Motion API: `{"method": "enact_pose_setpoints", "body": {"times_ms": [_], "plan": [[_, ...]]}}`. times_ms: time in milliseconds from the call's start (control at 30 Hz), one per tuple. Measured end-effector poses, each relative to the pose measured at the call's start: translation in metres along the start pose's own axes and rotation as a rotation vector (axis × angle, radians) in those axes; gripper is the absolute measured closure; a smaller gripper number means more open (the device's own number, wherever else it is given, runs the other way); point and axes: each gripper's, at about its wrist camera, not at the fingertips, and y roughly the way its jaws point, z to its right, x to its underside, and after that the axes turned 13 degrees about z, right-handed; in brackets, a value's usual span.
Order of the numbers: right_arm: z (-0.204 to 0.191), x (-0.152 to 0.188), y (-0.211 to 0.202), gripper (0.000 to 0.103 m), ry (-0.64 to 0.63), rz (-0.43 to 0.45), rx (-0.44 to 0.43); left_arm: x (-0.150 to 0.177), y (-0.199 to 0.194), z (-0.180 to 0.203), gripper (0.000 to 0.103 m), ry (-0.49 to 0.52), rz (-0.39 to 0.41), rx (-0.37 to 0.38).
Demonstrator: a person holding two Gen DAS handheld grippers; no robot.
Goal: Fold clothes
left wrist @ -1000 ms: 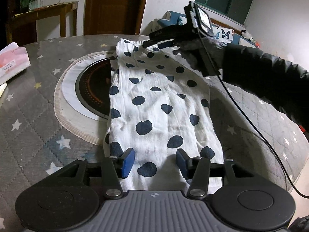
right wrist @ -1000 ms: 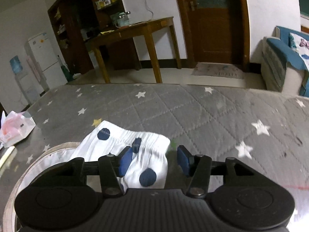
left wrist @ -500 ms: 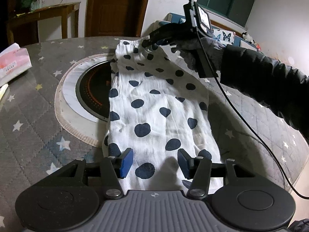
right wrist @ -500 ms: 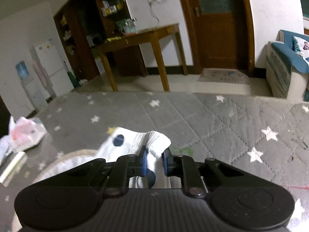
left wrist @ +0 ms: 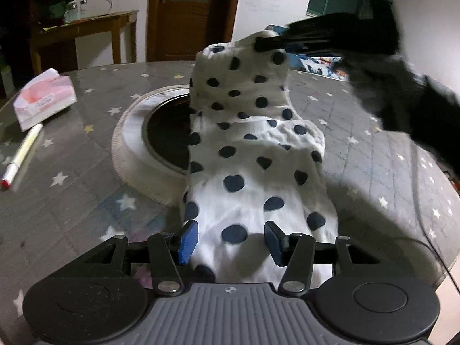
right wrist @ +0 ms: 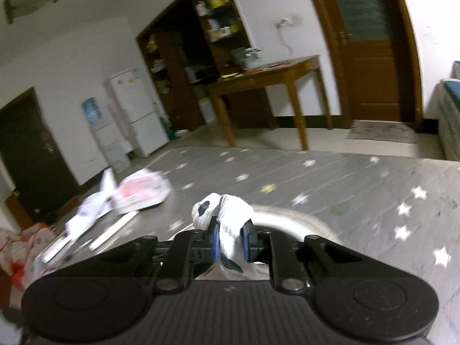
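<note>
We work on one white cotton garment with dark blue polka dots [left wrist: 253, 155], which lies lengthwise across the round table with the grey star-printed quilted cover [left wrist: 72, 201]. All positions below are given relative to the round white-rimmed black hotplate [left wrist: 161, 138] set into the table centre.

The garment overlaps the hotplate's right edge. Its near end rests flat on the table cover in front of the hotplate; its far end is raised off the surface, above and behind the hotplate.

Right gripper [right wrist: 230, 243]: its jaws have just closed, and the blue pads now pinch a bunched fold of the garment's far edge. In the left wrist view we see this gripper holding the raised end aloft.

Left gripper [left wrist: 231, 241]: the jaws stand apart, hovering over the near end, with cloth visible between the pads but not clamped.

We judge the step in hand to be carrying the far end forward over the near end.

Fault conditions from here:
- The near end is unrestrained. Drag from the lifted half may pull it along the cover, and the fold would land skewed.
- The pinch holds a bunched wad, not a flat hem. Cloth may slip out, or the top layer may settle wrinkled.
- The cloth could catch on the hotplate's raised rim.
- The pink tissue pack [left wrist: 43, 99] and pen [left wrist: 21, 155], left of the hotplate, lie well clear.
</note>
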Motion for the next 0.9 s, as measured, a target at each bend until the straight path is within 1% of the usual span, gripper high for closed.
{"method": "enact_pose_setpoints", "body": {"times_ms": [267,400,533,567,667,733,800,833,900], "plan": [[-0.058,0.047,-0.067,0.089,0.027,-0.029,-0.118,0.014,-0.019,-0.009,0.048,0.008,0.003,-0.053],[-0.082,0.070,-0.087,0.089,0.036,-0.046,-0.172,0.012,-0.032,-0.017,0.048,0.008,0.029,-0.091],[-0.107,0.086,-0.105,0.089,-0.029,-0.040,-0.257,0.006,-0.047,-0.031,0.048,-0.014,0.080,-0.150],[-0.114,0.091,-0.107,0.089,-0.061,-0.046,-0.279,0.005,-0.050,-0.035,0.048,-0.024,0.090,-0.161],[-0.134,0.110,-0.118,0.088,-0.246,-0.066,-0.339,0.000,-0.059,-0.042,0.048,-0.039,0.120,-0.182],[-0.145,0.124,-0.126,0.086,-0.342,-0.098,-0.373,-0.003,-0.063,-0.043,0.048,-0.039,0.136,-0.183],[-0.151,0.134,-0.133,0.083,-0.433,-0.121,-0.386,-0.007,-0.065,-0.043,0.048,-0.038,0.148,-0.177],[-0.154,0.139,-0.136,0.081,-0.461,-0.136,-0.393,-0.008,-0.065,-0.041,0.048,-0.036,0.153,-0.172],[-0.156,0.145,-0.141,0.080,-0.485,-0.166,-0.412,-0.012,-0.064,-0.037,0.048,-0.031,0.161,-0.153]]}}
